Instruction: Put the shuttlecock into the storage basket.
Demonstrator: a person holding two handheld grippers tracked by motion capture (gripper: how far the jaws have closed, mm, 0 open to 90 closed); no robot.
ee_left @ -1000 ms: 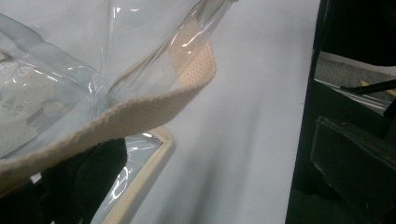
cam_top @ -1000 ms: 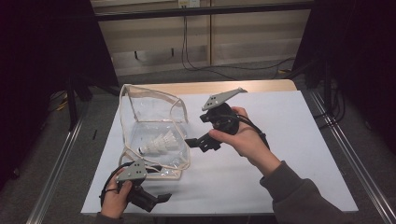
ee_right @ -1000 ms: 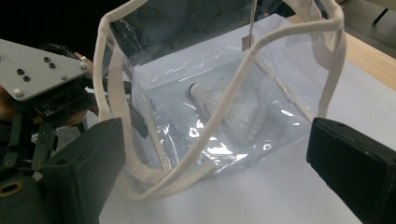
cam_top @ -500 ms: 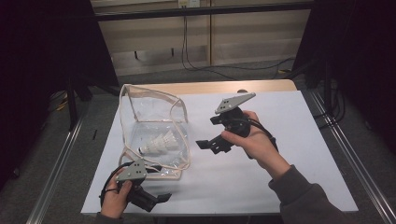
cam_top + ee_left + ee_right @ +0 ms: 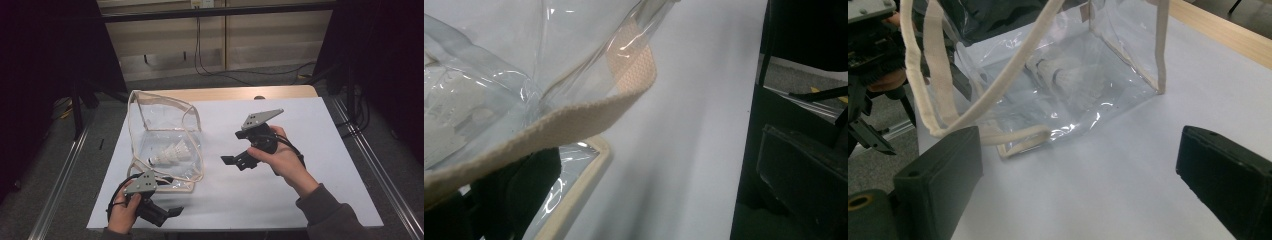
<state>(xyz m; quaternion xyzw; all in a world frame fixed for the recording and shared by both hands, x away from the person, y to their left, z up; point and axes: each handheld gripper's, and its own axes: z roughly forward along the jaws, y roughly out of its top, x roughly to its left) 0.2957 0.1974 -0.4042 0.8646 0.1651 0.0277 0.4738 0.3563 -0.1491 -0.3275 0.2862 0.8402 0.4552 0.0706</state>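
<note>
A clear plastic bag (image 5: 165,125) with beige trim stands on the white table (image 5: 310,125), left of centre. White shuttlecocks (image 5: 172,151) lie inside it. My left gripper (image 5: 167,214) sits low at the bag's near corner, open. In the left gripper view (image 5: 659,180) a beige strap (image 5: 574,120) and clear plastic drape over its left jaw, and the right jaw stands far off. My right gripper (image 5: 234,161) hovers to the right of the bag, open and empty. The right gripper view (image 5: 1080,150) looks at the bag (image 5: 1108,55) and shuttlecocks (image 5: 1063,75) across bare table.
A wooden table edge (image 5: 225,93) runs along the back. Metal rails (image 5: 60,170) flank the table on both sides. Cables (image 5: 210,65) hang behind against a pale wall. White surface stretches right of the bag.
My right gripper has drifted to the right and slightly nearer the person, away from the bag. The left gripper and the bag have stayed put.
</note>
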